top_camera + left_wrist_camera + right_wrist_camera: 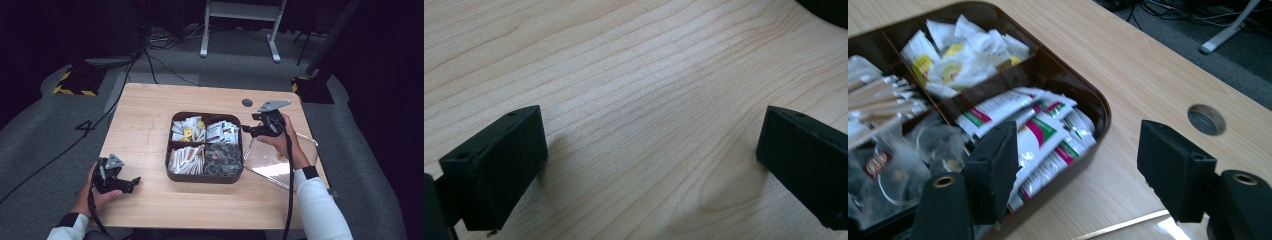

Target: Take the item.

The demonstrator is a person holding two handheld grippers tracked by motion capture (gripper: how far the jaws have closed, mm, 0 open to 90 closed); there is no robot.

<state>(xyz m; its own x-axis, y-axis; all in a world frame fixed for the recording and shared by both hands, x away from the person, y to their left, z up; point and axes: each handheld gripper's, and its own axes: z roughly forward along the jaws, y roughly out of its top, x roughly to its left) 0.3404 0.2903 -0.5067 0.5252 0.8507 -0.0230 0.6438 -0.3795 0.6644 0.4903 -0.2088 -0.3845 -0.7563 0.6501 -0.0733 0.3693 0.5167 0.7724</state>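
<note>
You are holding the right gripper at the far right corner of the tray, its jaws standing wide apart with nothing between them. The tray is sitting mid-worktop in four compartments; the red-and-green sachets are lying in the far right one, just beside the jaws. A clear lid is lying right of the tray. Your left gripper is resting near left, wide open and empty, over bare wood.

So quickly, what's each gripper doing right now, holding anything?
Left gripper: open, holding nothing, over bare table.
Right gripper: open, holding nothing, beside the tray.
</note>
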